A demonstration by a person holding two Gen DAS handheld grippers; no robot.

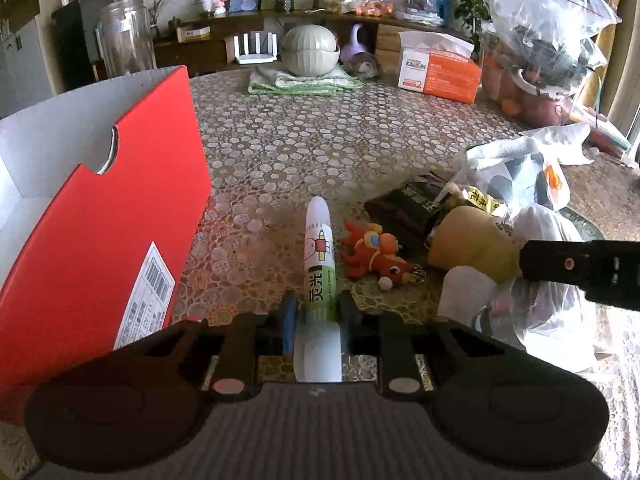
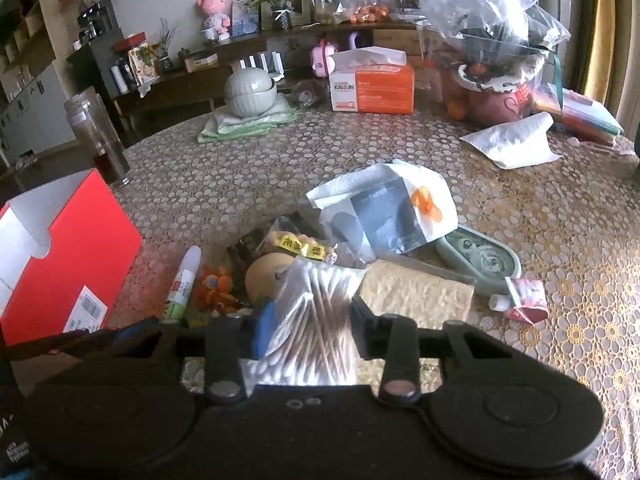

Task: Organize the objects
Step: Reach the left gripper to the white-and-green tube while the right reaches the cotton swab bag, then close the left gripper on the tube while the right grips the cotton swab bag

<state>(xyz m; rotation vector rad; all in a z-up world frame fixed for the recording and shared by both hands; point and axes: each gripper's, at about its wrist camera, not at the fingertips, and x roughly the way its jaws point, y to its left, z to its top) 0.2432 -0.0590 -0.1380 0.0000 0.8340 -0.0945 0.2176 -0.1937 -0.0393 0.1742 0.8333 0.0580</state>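
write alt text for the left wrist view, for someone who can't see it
The left gripper is shut on a white and green tube on a patterned table. An open red box stands to its left, and a small orange plush toy lies to its right.

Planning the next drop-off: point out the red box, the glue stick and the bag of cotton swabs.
red box (image 1: 120, 216), left wrist view, on its red side panel.
glue stick (image 1: 319, 276), left wrist view, on its printed label.
bag of cotton swabs (image 2: 316, 320), right wrist view, on the swab stems.
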